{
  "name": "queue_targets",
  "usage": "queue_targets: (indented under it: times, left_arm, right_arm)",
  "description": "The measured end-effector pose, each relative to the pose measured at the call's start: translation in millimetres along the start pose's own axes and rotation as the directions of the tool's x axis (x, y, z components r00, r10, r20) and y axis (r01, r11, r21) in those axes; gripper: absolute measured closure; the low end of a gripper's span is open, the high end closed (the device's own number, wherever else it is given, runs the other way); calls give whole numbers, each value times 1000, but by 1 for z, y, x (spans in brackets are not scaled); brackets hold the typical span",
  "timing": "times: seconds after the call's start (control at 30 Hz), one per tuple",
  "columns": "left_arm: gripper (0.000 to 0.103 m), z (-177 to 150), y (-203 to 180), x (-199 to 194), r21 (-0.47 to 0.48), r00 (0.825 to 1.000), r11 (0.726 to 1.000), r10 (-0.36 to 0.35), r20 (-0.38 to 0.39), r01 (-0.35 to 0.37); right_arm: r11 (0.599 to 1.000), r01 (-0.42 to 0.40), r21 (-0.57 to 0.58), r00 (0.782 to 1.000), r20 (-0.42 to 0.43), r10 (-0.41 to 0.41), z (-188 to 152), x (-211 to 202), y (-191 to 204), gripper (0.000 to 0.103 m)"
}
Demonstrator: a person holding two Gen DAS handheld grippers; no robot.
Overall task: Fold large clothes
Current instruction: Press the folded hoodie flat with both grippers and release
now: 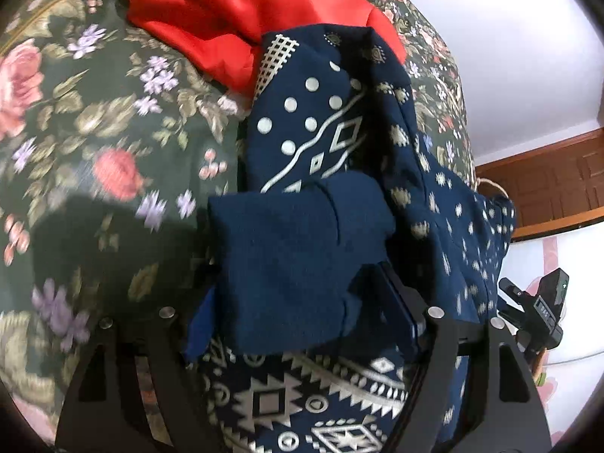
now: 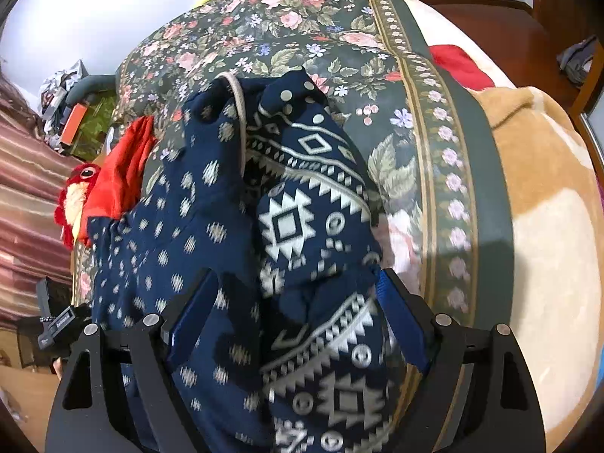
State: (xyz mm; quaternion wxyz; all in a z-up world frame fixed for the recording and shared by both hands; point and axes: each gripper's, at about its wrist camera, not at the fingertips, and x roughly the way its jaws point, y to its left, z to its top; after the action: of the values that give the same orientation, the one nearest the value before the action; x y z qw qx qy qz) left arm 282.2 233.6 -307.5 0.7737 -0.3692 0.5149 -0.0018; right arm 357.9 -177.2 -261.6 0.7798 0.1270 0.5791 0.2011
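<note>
closest to you, the left gripper (image 1: 302, 302) has its jaws spread wide with a thick wad of the navy blue patterned garment with white geometric print (image 1: 321, 143) bunched between them. the plain dark inside of the cloth bulges over the fingers, and whether the pads actually press on it you cannot tell from this view. same story at the right gripper (image 2: 298, 324): jaws wide, blue pads (image 2: 400, 324) on either side of a fat fold of the garment (image 2: 287, 226), so it looks like a bulky grip rather than empty tongs, but that is only a judgement.

you hold one edge in each hand, probably to carry the piece as a bundle and lay it down flat. both grippers tilt down toward the bed, which fits a lowering move.

just beyond, the garment drapes onto the dark green floral bedspread (image 2: 377, 87), still crumpled, fold not yet formed. past it lies a red fabric piece (image 1: 211, 7), touching the navy cloth's far end, so mind you don't drag it along. farther right, a tan and cream blanket (image 2: 547, 188) covers the bed's edge.
</note>
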Motion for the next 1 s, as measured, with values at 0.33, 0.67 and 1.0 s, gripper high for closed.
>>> queue_targets:
  times: [0.33,0.67,1.0]
  left_arm:
    - [27,11,-20,8,107,996,993,49,69,-57]
    - [33,35,-6,10,31,994,999,5,112,-9]
    - [33,37,-18,-27,141,993,989,28,114,-44]
  right_arm:
    - [1000,-14,6,1000,9,14,14,13,0,15]
    - [1000,-8,13,1000,16,8,21,13,-8,15]
    - [992,68,-107,993,104,-56,21,-28,2,15]
